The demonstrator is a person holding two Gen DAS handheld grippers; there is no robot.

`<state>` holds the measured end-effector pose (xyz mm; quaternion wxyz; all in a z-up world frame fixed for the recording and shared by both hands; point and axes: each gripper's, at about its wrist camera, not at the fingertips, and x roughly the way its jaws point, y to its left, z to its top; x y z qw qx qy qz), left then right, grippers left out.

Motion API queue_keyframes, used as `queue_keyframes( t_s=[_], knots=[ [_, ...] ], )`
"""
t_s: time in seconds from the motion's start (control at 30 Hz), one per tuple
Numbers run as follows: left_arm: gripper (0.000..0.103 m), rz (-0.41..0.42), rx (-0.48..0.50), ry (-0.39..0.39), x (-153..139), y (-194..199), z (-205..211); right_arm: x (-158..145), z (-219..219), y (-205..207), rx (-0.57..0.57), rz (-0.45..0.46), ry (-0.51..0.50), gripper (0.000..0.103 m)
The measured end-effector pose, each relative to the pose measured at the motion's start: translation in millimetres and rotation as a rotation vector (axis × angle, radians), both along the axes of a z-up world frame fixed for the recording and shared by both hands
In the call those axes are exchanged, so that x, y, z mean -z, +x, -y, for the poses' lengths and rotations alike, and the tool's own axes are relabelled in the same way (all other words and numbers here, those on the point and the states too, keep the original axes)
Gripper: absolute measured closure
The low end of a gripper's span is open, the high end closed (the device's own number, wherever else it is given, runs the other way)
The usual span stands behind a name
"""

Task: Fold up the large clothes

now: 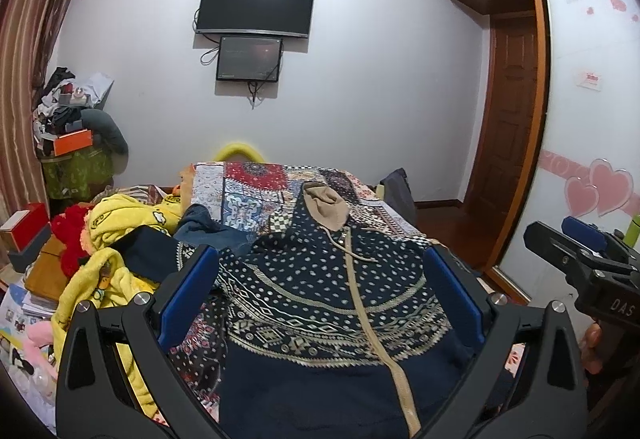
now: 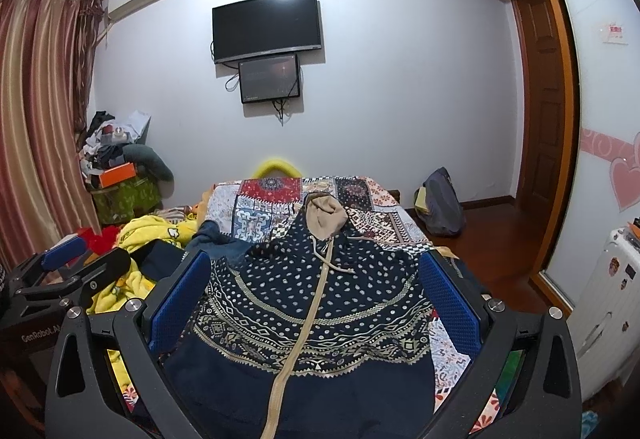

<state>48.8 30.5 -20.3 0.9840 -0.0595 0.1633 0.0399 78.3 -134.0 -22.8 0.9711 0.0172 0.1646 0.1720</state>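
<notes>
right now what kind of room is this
Most likely a home bedroom: a bed with a patchwork cover holding a navy hoodie, a built-in wardrobe, a wall-mounted TV and window curtains.

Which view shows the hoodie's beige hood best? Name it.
Right wrist: the beige hood sits larger, near centre, with its drawstrings clear. The left wrist view shows the same hood, slightly smaller, drawstrings less distinct.

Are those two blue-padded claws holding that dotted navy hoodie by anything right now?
No, nothing is held. Both the left gripper and the right gripper are wide open above the hoodie, which lies spread flat on the bed.
</notes>
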Motion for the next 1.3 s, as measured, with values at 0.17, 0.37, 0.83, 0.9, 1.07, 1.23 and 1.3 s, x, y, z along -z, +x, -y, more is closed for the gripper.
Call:
queue_keyframes(
  t_s=[0.17, 0.37, 0.83, 0.9, 1.07, 1.23, 1.3],
  knots=[
    [0.0, -0.005, -0.043, 0.014, -1, 30, -25, 3, -11, 27, -0.01, -0.018, -0.012, 0.0],
    [0.0, -0.014, -0.138, 0.008, 10, 77, -80, 18, -33, 76, -0.016, -0.066, -0.038, 0.0],
    [0.0, -0.335, -0.389, -0.116, 142, 190, -256, 90, -71, 190, -0.064, -0.301, -0.114, 0.0],
    [0.0, -0.384, -0.39, -0.186, 159, 198, -282, 103, -75, 209, -0.088, -0.368, -0.131, 0.0],
    [0.0, -0.508, -0.34, -0.394, 202, 220, -340, 134, -86, 247, -0.113, -0.486, -0.218, 0.0],
    [0.005, -0.578, -0.299, -0.562, 236, 229, -369, 151, -95, 265, -0.134, -0.547, -0.239, 0.0],
    [0.009, -0.576, -0.293, -0.646, 250, 230, -380, 154, -98, 266, -0.143, -0.557, -0.24, 0.0]
  ],
)
